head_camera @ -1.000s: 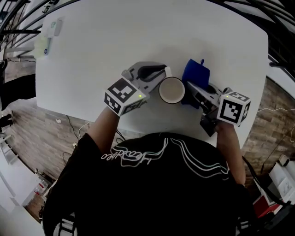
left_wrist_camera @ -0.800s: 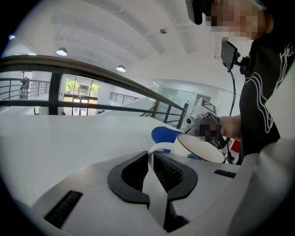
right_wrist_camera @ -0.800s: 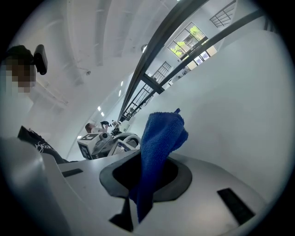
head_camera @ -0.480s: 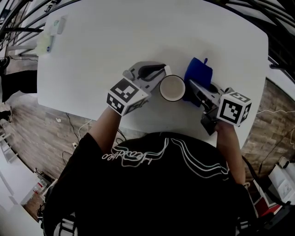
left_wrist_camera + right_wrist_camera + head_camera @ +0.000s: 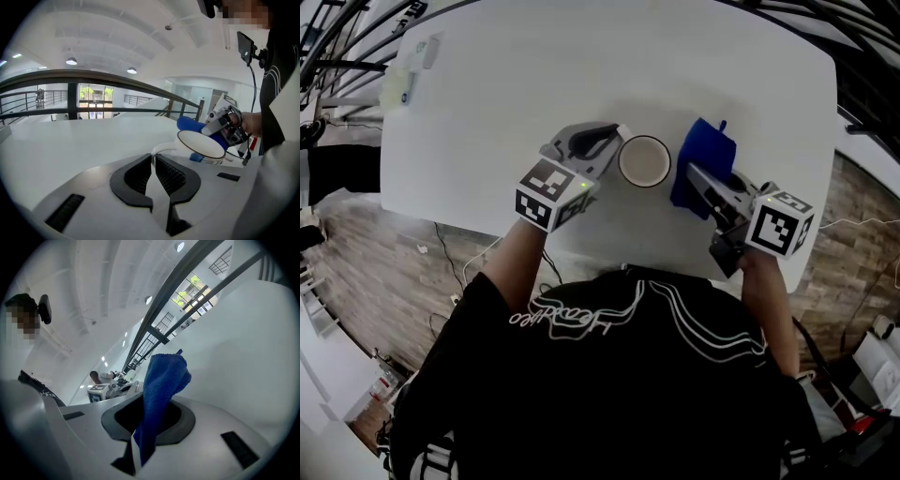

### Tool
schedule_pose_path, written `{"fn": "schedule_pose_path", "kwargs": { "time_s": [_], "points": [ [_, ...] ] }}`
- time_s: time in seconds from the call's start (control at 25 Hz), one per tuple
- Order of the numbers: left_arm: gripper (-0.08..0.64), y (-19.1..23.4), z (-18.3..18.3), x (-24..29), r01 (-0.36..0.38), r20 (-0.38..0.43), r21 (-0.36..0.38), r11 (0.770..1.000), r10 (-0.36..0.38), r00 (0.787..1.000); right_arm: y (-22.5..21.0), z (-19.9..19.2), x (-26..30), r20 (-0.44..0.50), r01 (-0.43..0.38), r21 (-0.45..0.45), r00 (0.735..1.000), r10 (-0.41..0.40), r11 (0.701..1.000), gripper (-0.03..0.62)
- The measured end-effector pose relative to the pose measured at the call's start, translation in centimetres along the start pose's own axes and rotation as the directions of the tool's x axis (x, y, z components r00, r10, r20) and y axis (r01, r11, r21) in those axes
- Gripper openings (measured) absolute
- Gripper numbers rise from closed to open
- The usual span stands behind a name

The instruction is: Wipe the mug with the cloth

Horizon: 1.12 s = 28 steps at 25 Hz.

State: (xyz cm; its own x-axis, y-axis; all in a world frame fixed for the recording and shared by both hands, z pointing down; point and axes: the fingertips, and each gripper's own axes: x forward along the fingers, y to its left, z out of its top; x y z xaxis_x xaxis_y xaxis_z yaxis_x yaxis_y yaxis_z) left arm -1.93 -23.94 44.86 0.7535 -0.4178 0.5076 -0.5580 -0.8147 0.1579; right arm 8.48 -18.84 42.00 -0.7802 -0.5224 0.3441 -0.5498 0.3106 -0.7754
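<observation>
A white mug (image 5: 644,161) with a dark rim stands upright on the white table (image 5: 525,75). My left gripper (image 5: 616,142) is shut on the mug's handle (image 5: 160,150); in the left gripper view the two ribbed pads (image 5: 167,174) pinch the thin white loop. A blue cloth (image 5: 705,159) hangs from my right gripper (image 5: 696,176), just right of the mug with a narrow gap between them. In the right gripper view the cloth (image 5: 162,390) stands up out of the closed jaws and hides most of them. From the left gripper view the cloth (image 5: 190,124) shows behind the mug (image 5: 202,146).
A pale green object and a small white item (image 5: 405,73) lie at the table's far left corner. The table's near edge runs just below both grippers, with wooden floor (image 5: 366,272) beyond it. The person's dark shirt fills the lower part of the head view.
The cloth was against the mug's right side a second ago; it now sits slightly to the right, off the mug. The left gripper and mug shifted a little farther away.
</observation>
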Motion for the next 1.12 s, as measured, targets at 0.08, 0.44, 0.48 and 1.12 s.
{"fn": "schedule_pose_path", "kwargs": {
  "time_s": [0.08, 0.44, 0.48, 1.12],
  "points": [
    [0.035, -0.1, -0.3, -0.7, -0.020, -0.002, -0.013, 1.000, 0.020, 1.000, 0.6, -0.4, -0.4, 0.010, -0.007, 0.008, 1.000, 0.007, 1.000, 0.054],
    [0.035, 1.0, -2.8, -3.8, -0.072, -0.017, -0.054, 0.996, 0.071, 0.997, 2.9, -1.4, 1.0, 0.038, -0.056, 0.025, 0.998, 0.055, 0.998, 0.054],
    [0.035, 1.0, -2.9, -3.9, -0.076, -0.019, -0.057, 0.995, 0.075, 0.997, 3.1, -1.3, 1.0, 0.042, -0.062, 0.026, 0.997, 0.061, 0.998, 0.054],
    [0.035, -0.9, -3.0, -4.7, -0.074, -0.025, -0.065, 0.995, 0.073, 0.997, 2.9, -1.9, 1.2, 0.003, -0.085, 0.032, 0.996, 0.085, 0.996, 0.054]
  ]
}}
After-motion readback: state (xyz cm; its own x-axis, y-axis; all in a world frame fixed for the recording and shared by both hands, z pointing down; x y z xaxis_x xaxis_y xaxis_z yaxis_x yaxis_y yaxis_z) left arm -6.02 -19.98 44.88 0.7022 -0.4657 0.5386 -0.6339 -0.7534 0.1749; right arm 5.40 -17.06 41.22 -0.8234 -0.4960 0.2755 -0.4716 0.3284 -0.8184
